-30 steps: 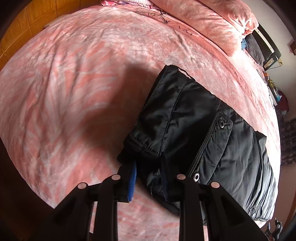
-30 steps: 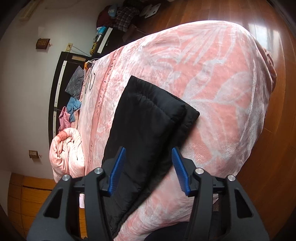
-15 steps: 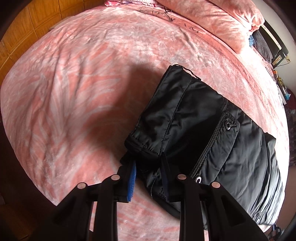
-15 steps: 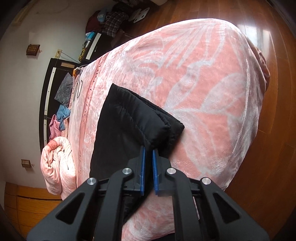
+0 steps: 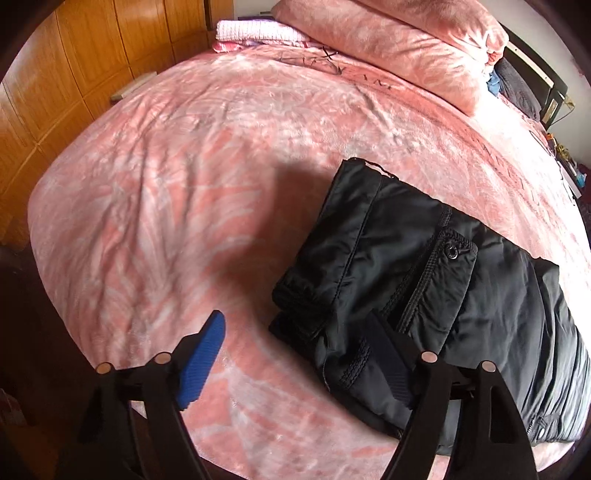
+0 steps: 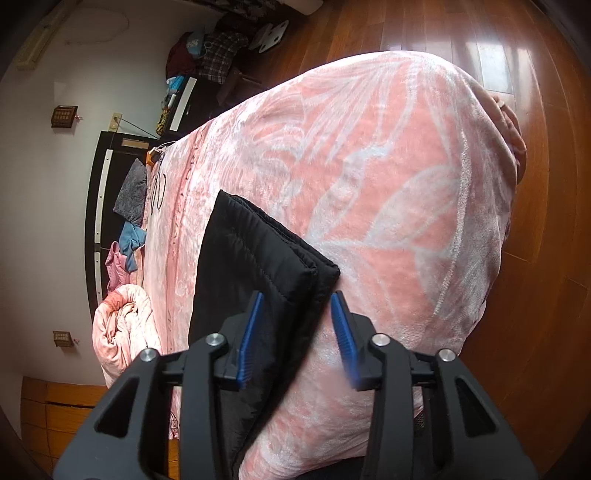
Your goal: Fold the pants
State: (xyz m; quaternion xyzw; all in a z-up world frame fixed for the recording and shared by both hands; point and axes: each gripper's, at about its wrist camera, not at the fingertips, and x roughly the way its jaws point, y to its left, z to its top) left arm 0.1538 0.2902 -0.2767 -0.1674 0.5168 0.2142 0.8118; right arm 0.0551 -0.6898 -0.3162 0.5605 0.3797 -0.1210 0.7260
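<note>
Black padded pants (image 5: pixel 417 280) lie folded on the pink bed (image 5: pixel 184 184), waistband and snap button toward the left wrist view. My left gripper (image 5: pixel 295 354) is open; its right finger rests on the waistband corner, its left finger over bare blanket. In the right wrist view the folded leg end of the pants (image 6: pixel 255 266) lies near the bed's edge. My right gripper (image 6: pixel 297 328) is open, its jaws either side of the folded corner, holding nothing.
A pink pillow or rolled quilt (image 5: pixel 399 44) and folded pink cloth (image 5: pixel 255 31) lie at the head of the bed. Wooden wardrobe doors (image 5: pixel 74 66) stand to the left. Wooden floor (image 6: pixel 546 147) lies beyond the bed's edge, with clutter by the wall (image 6: pixel 210 48).
Both grippers have opened: the left let go of the waistband corner, the right, shut on the folded leg end half a second ago, released it. The pants lie flat on the bed.
</note>
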